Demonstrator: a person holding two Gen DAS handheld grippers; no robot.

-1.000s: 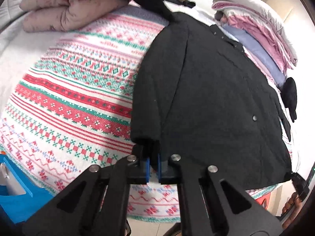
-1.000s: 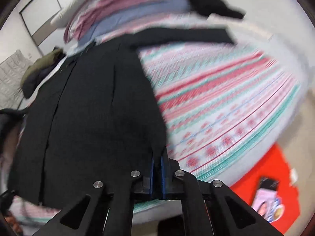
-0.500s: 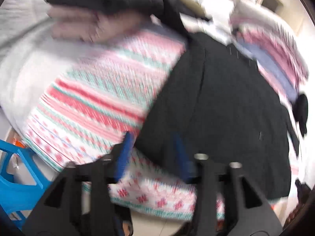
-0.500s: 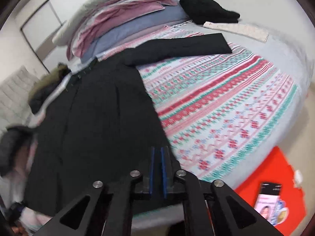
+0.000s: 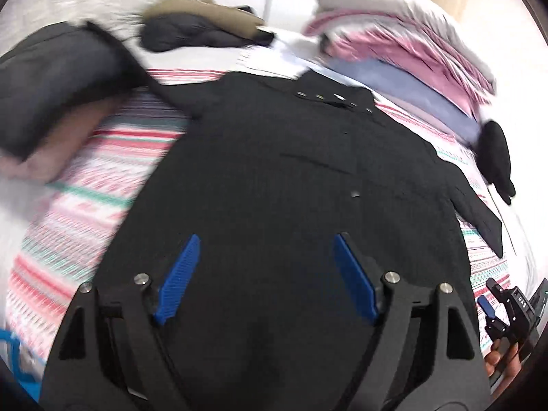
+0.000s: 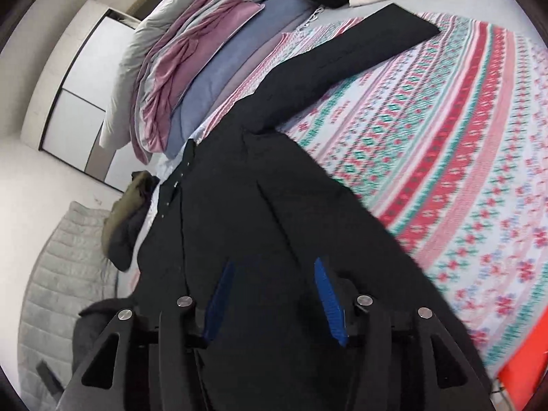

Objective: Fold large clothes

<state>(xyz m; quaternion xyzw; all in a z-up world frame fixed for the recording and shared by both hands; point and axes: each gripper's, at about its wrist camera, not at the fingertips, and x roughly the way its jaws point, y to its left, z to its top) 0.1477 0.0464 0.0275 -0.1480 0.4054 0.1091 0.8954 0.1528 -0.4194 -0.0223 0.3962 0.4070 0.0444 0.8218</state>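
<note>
A large black coat point(image 5: 291, 178) lies flat on a bed with a red, green and white patterned cover point(image 5: 85, 205); its collar with snap buttons is at the far end. It also shows in the right wrist view point(image 6: 260, 226), with one sleeve point(image 6: 349, 58) stretched out to the right. My left gripper point(image 5: 265, 243) is open and empty above the coat's lower hem. My right gripper point(image 6: 274, 270) is open and empty above the coat's lower part, and it shows at the left wrist view's lower right edge point(image 5: 493, 311).
A stack of folded pink, blue and grey bedding point(image 6: 191, 61) sits beyond the coat's collar. A dark jacket with an olive hood point(image 5: 202, 27) and a dark and pink bundle point(image 5: 51, 102) lie at the left. A black hat point(image 5: 495, 157) lies right. A red item point(image 6: 520, 370) lies on the floor.
Both grippers were shut on the coat's hem corners; both have let go and opened. They have moved in over the coat, which now lies flat.
</note>
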